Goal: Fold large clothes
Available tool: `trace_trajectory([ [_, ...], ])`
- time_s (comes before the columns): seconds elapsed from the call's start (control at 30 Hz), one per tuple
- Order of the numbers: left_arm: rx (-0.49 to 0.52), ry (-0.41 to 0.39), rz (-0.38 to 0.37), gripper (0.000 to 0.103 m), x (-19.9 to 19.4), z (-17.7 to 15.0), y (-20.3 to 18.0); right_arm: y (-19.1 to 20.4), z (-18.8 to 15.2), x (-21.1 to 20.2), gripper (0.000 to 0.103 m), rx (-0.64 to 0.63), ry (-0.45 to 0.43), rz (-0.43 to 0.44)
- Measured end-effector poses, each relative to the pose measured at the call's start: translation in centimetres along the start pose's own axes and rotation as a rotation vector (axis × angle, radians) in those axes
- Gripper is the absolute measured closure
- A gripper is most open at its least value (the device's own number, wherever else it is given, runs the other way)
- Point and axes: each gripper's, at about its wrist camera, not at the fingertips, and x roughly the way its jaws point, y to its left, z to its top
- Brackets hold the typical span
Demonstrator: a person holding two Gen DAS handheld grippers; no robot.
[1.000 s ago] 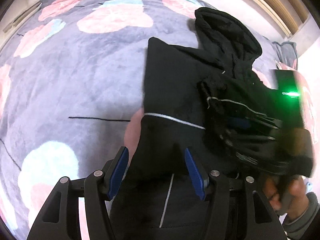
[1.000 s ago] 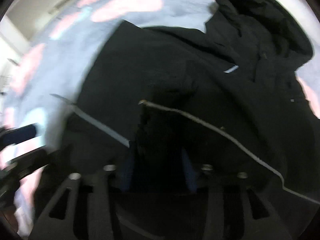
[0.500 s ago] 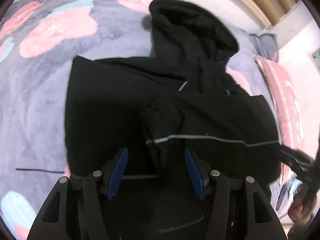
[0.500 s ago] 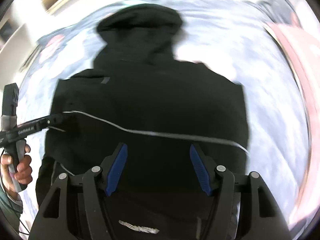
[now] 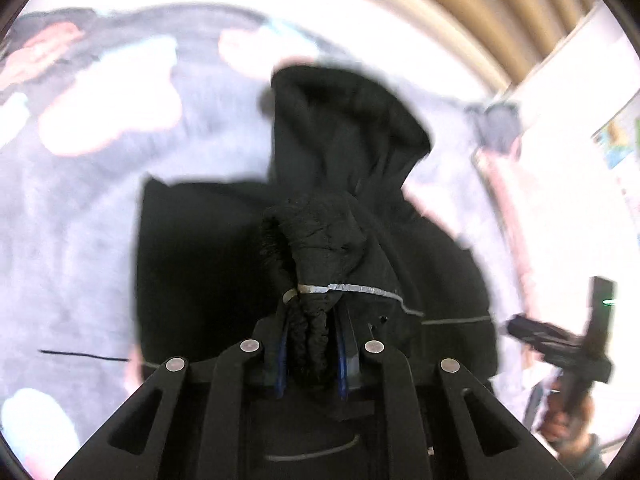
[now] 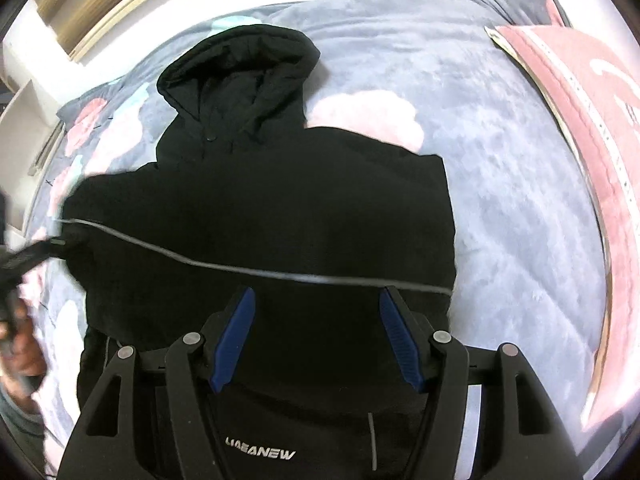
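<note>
One black hoodie (image 6: 288, 208) is spread on your grey flowery blanket (image 6: 500, 168), hood pointing away from you, sleeves folded across the chest — a thin pale stripe runs along the top one, and white lettering shows near the hem. Your left gripper (image 5: 310, 344) is closing, and its blue pads already pinch the bunched ribbed cuff (image 5: 316, 256). Your right gripper (image 6: 316, 332) hangs over the lower body, jaws wide, nothing in them.

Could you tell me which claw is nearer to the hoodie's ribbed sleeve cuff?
Left. The left claw is closing, with the sleeve cuff bunched between its pads. The right claw hangs open above the hoodie's body, gripping nothing.
</note>
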Motion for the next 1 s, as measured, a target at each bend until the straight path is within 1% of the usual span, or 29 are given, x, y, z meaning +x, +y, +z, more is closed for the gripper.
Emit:
trace_trajectory([
  [0.07,-0.011,-0.008,-0.023,0.085,-1.9,0.1,1.1,0.3,0.3,0.7,0.036,-0.002,-0.001,0.001],
  [0.13,-0.022,0.025,-0.032,0.085,-2.0,-0.3,2.7,0.7,0.3,1.9,0.036,0.004,0.011,-0.01],
  [0.17,-0.022,0.07,-0.011,0.085,-1.1,-1.0,3.9,0.8,0.3,2.5,0.036,0.004,0.021,-0.024],
  [0.23,-0.052,0.133,0.035,0.084,0.4,-2.4,5.9,1.3,0.2,4.4,0.036,0.001,0.064,-0.075],
  [0.27,-0.081,0.181,0.059,0.082,2.0,-3.5,7.2,1.4,0.0,5.8,0.036,-0.001,0.095,-0.104],
  [0.33,-0.117,0.246,0.11,0.077,5.0,-5.1,8.8,1.5,-0.6,8.1,0.036,-0.012,0.139,-0.153],
  [0.37,-0.138,0.25,0.102,0.077,5.7,-5.6,9.2,1.6,-0.7,8.6,0.036,-0.022,0.142,-0.173],
  [0.43,-0.174,0.228,0.088,0.075,6.1,-5.9,9.6,2.1,-0.7,9.4,0.035,-0.053,0.148,-0.209],
  [0.53,-0.182,0.237,0.086,0.075,5.8,-5.6,9.4,1.8,-0.5,9.4,0.035,-0.054,0.159,-0.202],
  [0.6,-0.181,0.234,0.079,0.074,4.6,-5.4,9.3,1.4,-0.4,9.0,0.035,-0.049,0.162,-0.175],
  [0.7,-0.188,0.215,0.057,0.069,2.7,-5.3,9.6,0.8,-0.6,6.7,0.035,-0.021,0.137,-0.11],
  [0.77,-0.178,0.171,0.079,0.067,0.4,-5.1,9.1,0.4,-0.9,4.6,0.035,-0.003,0.105,-0.059],
  [0.8,-0.175,0.151,0.092,0.065,-0.6,-5.0,8.9,0.4,-1.2,3.7,0.035,-0.006,0.091,-0.046],
  [0.83,-0.178,0.133,0.094,0.061,-1.6,-4.8,9.2,0.4,-1.6,2.7,0.035,-0.017,0.076,-0.045],
  [0.87,-0.188,0.098,0.071,0.058,-2.9,-4.7,8.9,0.5,-1.9,2.1,0.035,-0.029,0.068,-0.051],
  [0.9,-0.191,0.078,0.049,0.056,-3.3,-4.5,8.6,0.6,-2.2,1.7,0.035,-0.041,0.066,-0.061],
  [0.93,-0.191,0.043,0.005,0.049,-3.9,-4.2,7.9,0.6,-2.4,1.6,0.035,-0.051,0.066,-0.07],
  [0.97,-0.185,0.03,-0.021,0.045,-3.6,-3.9,7.0,0.8,-2.9,1.4,0.035,-0.069,0.067,-0.087],
  [1.0,-0.178,0.027,-0.039,0.044,-3.5,-3.9,6.7,0.9,-3.1,1.6,0.035,-0.078,0.07,-0.099],
])
